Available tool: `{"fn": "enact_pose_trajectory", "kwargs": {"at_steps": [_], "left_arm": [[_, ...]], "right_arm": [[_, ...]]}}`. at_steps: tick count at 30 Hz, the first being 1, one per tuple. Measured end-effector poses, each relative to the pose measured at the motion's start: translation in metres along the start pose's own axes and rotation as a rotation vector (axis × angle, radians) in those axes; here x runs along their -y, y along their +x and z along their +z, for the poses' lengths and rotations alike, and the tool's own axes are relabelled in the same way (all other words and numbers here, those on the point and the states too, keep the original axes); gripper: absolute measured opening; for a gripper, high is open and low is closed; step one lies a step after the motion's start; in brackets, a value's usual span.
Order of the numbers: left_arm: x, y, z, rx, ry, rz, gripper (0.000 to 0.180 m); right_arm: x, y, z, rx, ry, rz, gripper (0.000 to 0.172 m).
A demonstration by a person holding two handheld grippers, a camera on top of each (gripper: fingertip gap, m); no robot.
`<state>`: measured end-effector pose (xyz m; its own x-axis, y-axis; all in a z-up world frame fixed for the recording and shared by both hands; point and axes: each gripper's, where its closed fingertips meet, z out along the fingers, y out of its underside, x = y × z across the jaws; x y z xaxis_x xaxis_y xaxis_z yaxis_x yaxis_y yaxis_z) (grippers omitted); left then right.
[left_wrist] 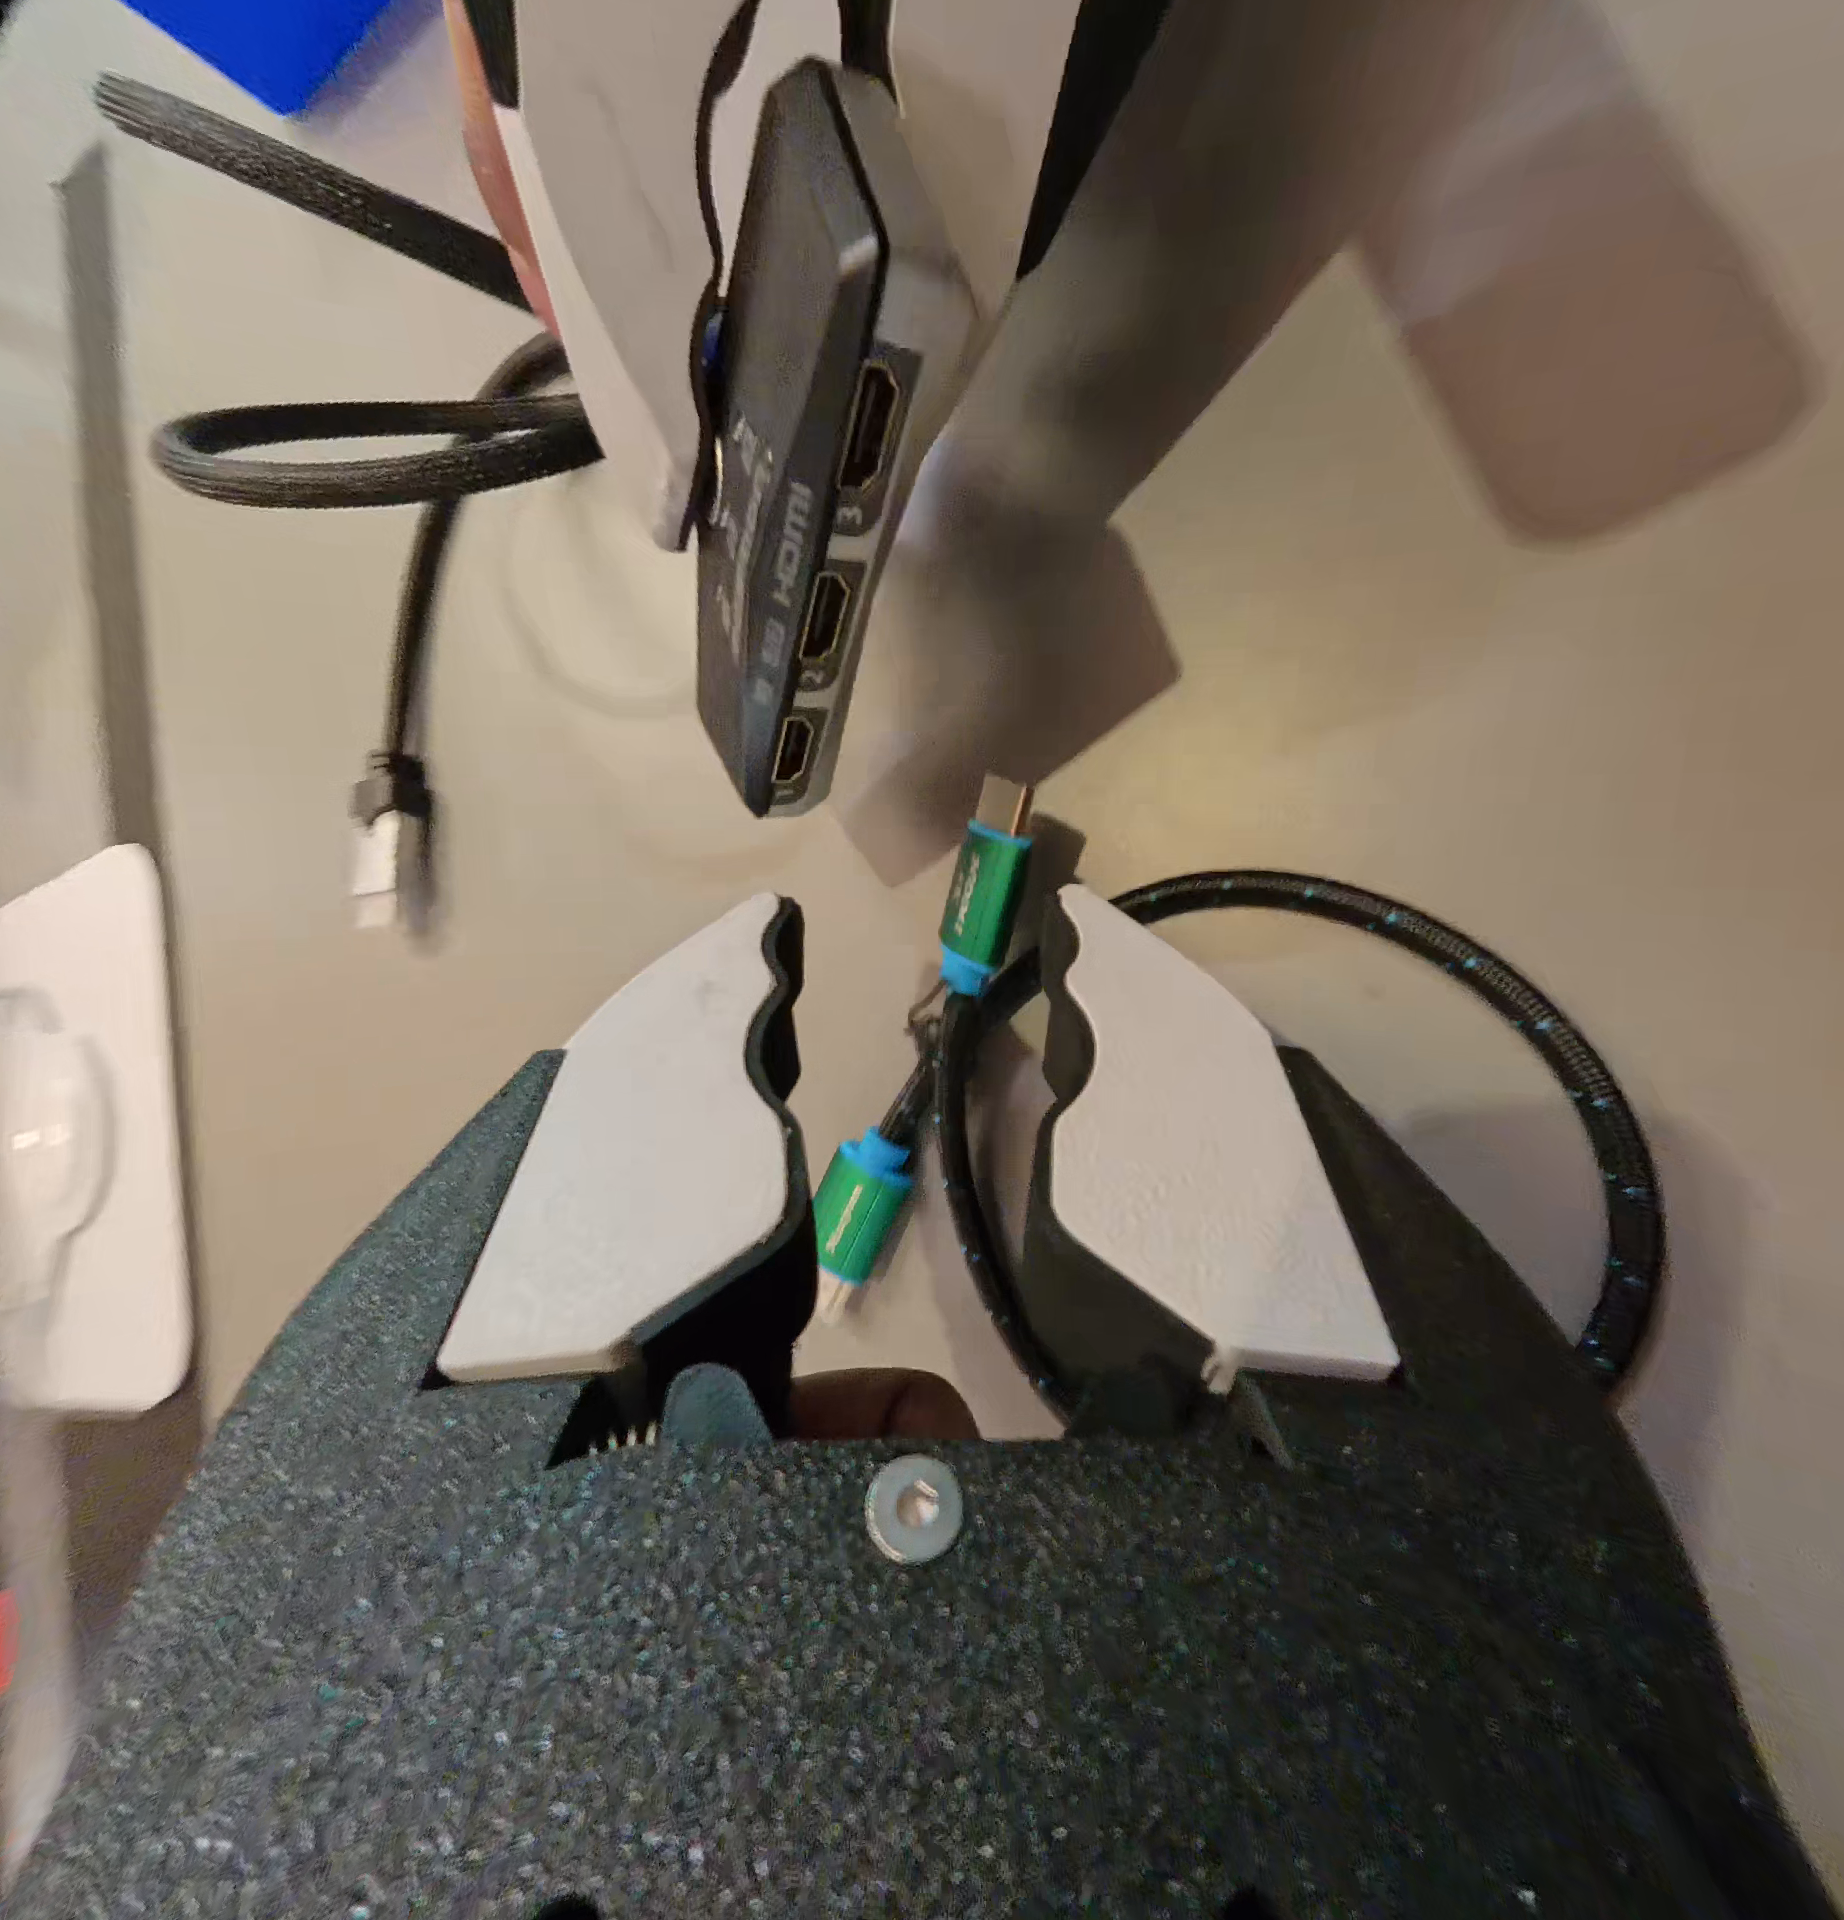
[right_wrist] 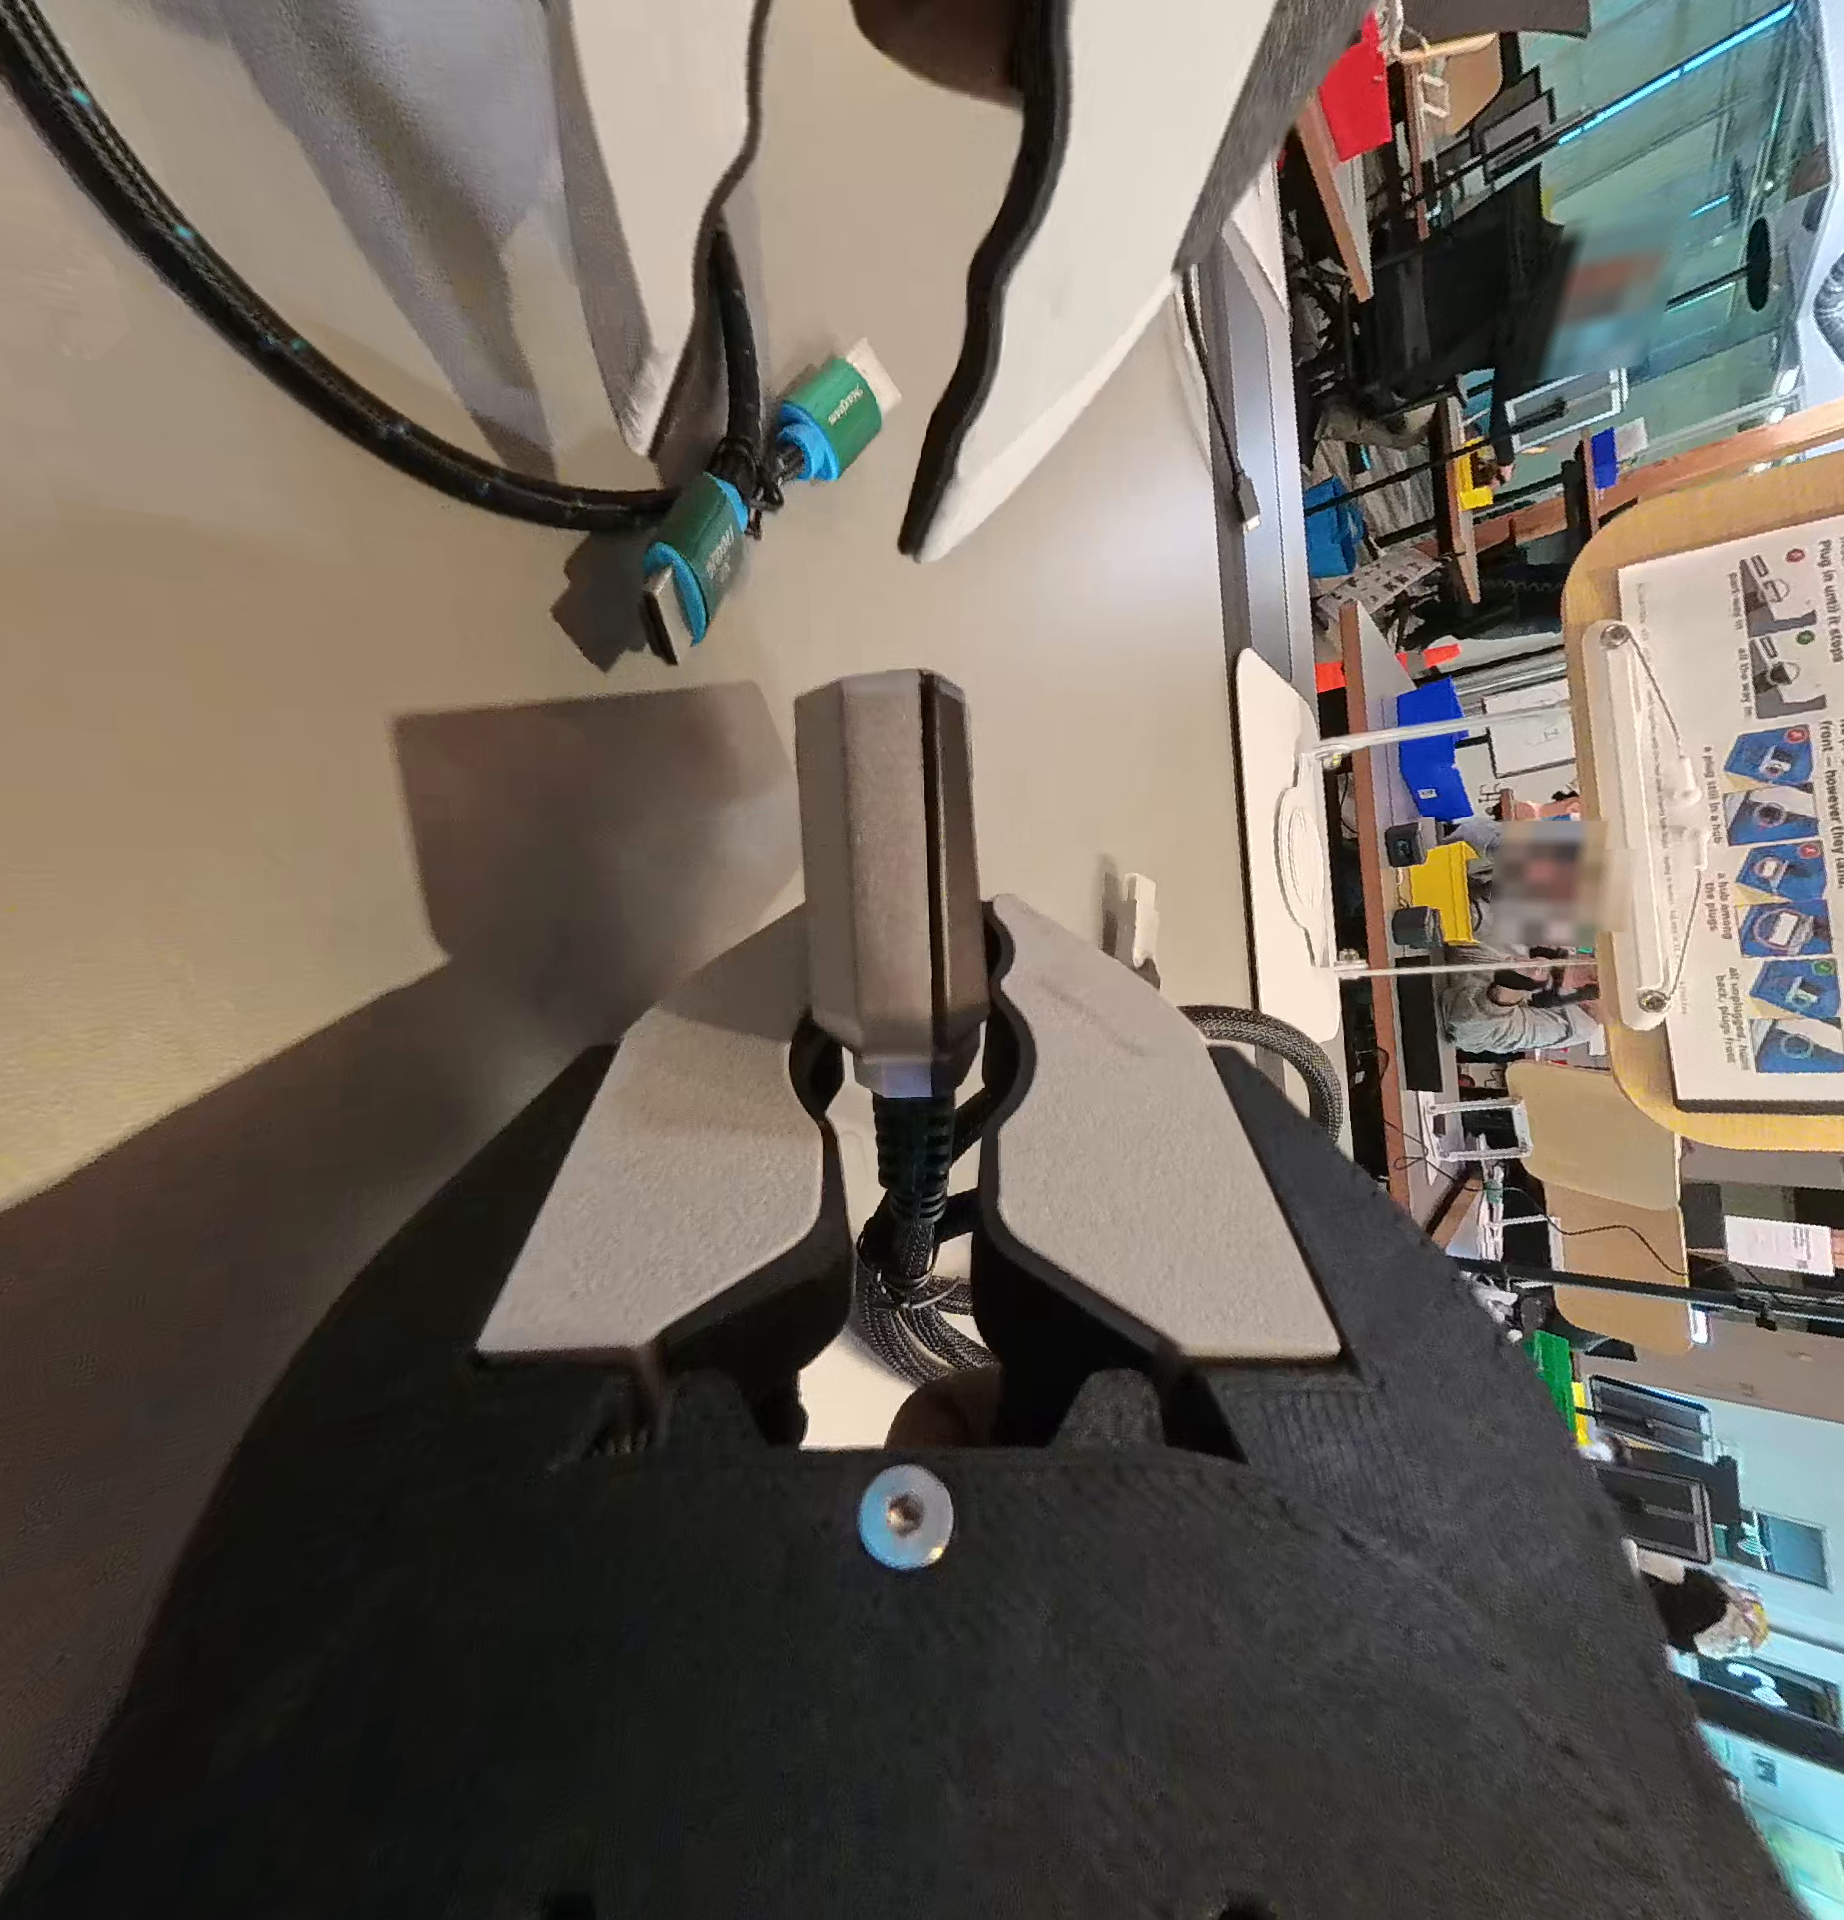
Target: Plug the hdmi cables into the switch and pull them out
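Right gripper [right_wrist: 902,997] clamping grey hub [right_wrist: 876,862], green plug [left_wrist: 985,894] between spread left gripper [left_wrist: 923,935] fingers

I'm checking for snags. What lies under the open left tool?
Under the left tool the table bears two green plugs on a black braided cable, which nothing grips. The tool's body hides where the cable loop closes.

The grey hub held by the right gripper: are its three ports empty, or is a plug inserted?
Empty. The hub shows three open ports in the left wrist view. The nearest green plug lies free on the table, apart from the hub.
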<state>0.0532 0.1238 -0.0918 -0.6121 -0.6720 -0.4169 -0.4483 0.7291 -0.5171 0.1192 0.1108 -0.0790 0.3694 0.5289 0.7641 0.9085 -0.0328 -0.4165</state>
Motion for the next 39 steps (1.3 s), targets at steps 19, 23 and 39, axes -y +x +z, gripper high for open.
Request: {"fn": "enact_pose_trajectory", "kwargs": {"at_steps": [19, 23, 39], "left_arm": [[-0.017, -0.033, 0.002, 0.46, -0.181, -0.055, 0.014], [-0.021, -0.029, 0.005, 0.444, -0.199, -0.064, 0.014], [-0.036, -0.022, 0.013, 0.426, -0.351, -0.031, 0.012]], "right_arm": [[0.004, 0.009, 0.013, -0.178, -0.068, -0.006, 0.022], [0.009, 0.0, 0.018, -0.177, -0.068, -0.052, 0.022], [0.026, -0.012, 0.021, -0.185, -0.016, -0.136, 0.021]]}}
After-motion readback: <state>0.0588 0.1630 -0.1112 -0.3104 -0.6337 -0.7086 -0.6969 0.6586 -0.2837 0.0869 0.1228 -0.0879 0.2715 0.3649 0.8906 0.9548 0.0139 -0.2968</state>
